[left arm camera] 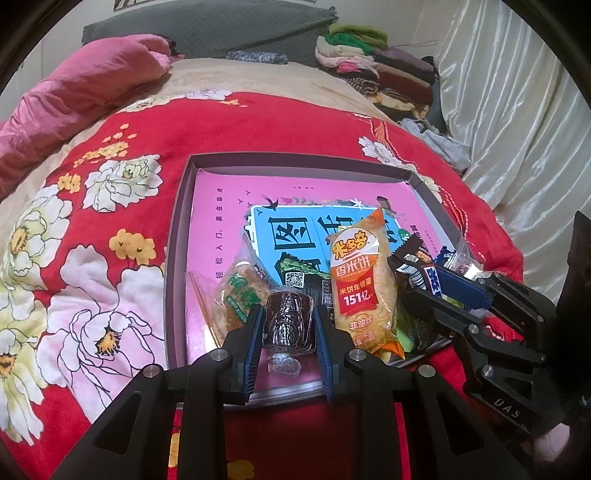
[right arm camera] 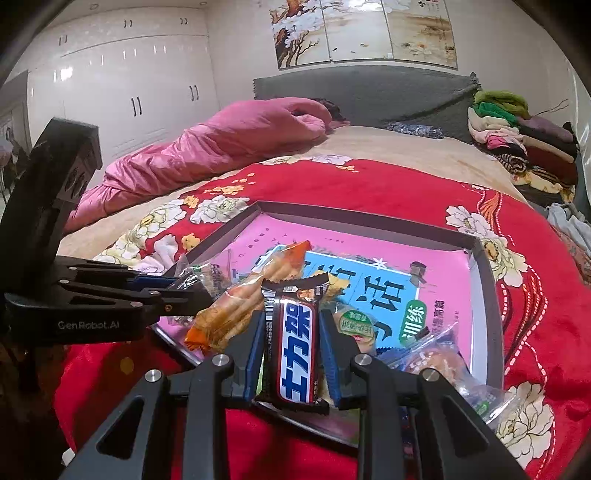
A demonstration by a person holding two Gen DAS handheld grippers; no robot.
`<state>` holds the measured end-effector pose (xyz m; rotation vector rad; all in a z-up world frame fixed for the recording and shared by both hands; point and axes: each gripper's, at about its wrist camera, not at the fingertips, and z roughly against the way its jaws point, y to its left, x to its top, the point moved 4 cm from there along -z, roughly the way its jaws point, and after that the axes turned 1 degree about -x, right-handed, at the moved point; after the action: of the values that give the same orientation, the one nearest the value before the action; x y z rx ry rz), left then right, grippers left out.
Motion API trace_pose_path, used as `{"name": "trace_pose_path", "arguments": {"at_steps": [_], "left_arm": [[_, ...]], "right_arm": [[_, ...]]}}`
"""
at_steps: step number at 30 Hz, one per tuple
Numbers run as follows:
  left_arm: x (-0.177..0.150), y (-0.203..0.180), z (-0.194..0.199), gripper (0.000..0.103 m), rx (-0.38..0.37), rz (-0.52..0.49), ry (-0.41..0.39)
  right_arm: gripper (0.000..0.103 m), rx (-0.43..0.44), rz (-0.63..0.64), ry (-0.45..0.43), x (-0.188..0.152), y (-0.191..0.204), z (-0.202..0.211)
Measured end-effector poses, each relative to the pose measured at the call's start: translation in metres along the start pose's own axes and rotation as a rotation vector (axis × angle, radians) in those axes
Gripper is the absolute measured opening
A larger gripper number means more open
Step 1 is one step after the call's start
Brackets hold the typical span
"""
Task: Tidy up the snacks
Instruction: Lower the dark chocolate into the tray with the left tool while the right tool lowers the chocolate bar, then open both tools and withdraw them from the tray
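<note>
- The left gripper [left arm camera: 288, 328] is clamped on a dark cake [left arm camera: 289, 320] in clear wrap, low in the centre of its own view, over the near edge of the box [left arm camera: 176, 236]. The wrap looks slick and the cake soft, so a hard squeeze could crush it and a loose one let it slide out.
- The right gripper [right arm camera: 291, 354] is clamped on a chocolate bar [right arm camera: 295, 347], held upright at lower centre of its view. Only the bar's middle is pinched, so it could swivel between the pads when moved.
- The rest of the snacks lie heaped in the box's near part: a rice cracker pack [left arm camera: 364, 284] between the two grippers, and a green-label biscuit [left arm camera: 240, 295] left of the cake. The grippers sit close together, so they could knock each other or sweep the cracker pack over the box's low wall onto the red blanket [left arm camera: 122, 206].
- The soft bed beneath may let the box tip under any downward press.
- Only the right view shows the clear-wrapped pastries [right arm camera: 436, 365] at the box's lower right, the wardrobe [right arm camera: 122, 85] at upper left and the wall painting [right arm camera: 362, 33] at the top.
- Only the left view shows the cake plainly, plus a small wrapped piece [left arm camera: 282, 363] lying below it between the fingers.
</note>
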<state>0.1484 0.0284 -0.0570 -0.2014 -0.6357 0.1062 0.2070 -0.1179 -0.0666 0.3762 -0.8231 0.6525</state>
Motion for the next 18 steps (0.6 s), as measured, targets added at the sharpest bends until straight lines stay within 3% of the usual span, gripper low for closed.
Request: {"name": "trace_pose_path", "arguments": {"at_steps": [4, 10, 18], "left_arm": [[0.0, 0.0, 0.0, 0.028, -0.003, 0.002, -0.001], [0.001, 0.001, 0.003, 0.029, -0.012, 0.01, -0.008], [0.002, 0.001, 0.008, 0.046, -0.013, 0.012, -0.016]], "right_arm": [[0.031, 0.002, 0.002, 0.003, -0.001, 0.0, 0.0], [0.046, 0.01, -0.002, -0.004, -0.001, 0.001, 0.006], [0.052, -0.006, 0.009, -0.03, 0.001, 0.002, 0.017]]}}
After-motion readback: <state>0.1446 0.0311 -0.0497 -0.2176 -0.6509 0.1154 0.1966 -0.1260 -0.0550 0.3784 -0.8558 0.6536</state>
